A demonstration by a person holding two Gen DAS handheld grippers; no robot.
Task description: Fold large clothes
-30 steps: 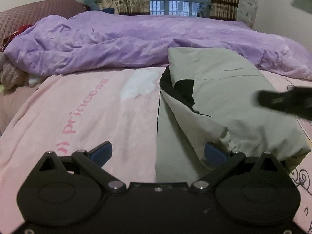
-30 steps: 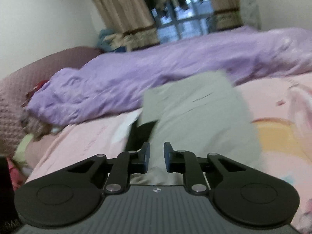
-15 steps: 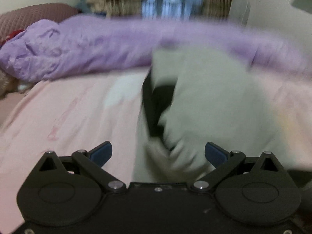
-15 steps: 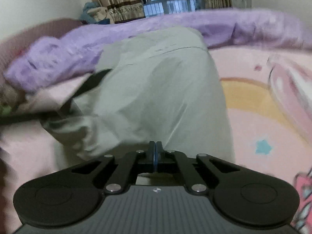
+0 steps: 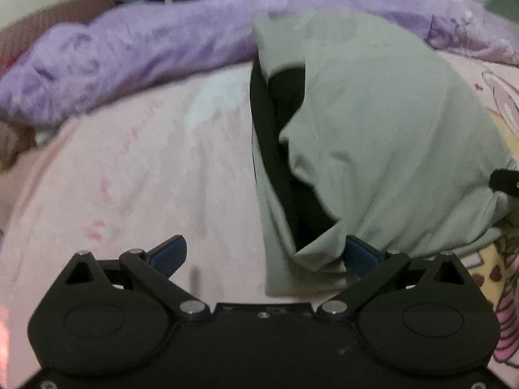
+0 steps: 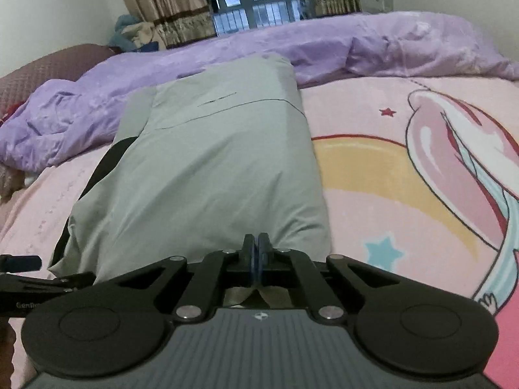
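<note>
Folding step in hand, judging by the grip. Working left to right:

Holding left gripper [image 5: 264, 253] low at near-left corner of grey jacket [image 5: 389, 123], fingers spread wide, gripping nothing; right-hand pad [image 5: 360, 254] sitting just beside loose corner fabric, poss. touching, can't tell. Needing to slide fwd so that corner goes between the pads, then closing on outer layer + black lining together, not outer skin only.

Pinching w/ right gripper [image 6: 258, 249] at near edge of jacket, towards its right side, fingers closed tight on hem, bit of fabric showing below the pads. Prob. best keeping that grip firm while left side gets caught, then lifting both corners level and carrying near edge towards far edge. Risking a skewed fold if lifting w/ one side only; slippery-looking fabric likely sliding.

Jacket look: lying lengthwise on pink bedsheet [image 5: 146, 178], centre-right in left view, far end butting against purple quilt [image 5: 129, 48]. Left side bunching up, black lining [image 5: 285, 162] gaping open along left edge. Middle and right side lying smoother, thin dark seam crossing far part. Right edge running fairly straight, cartoon print on sheet showing just beyond it.
</note>
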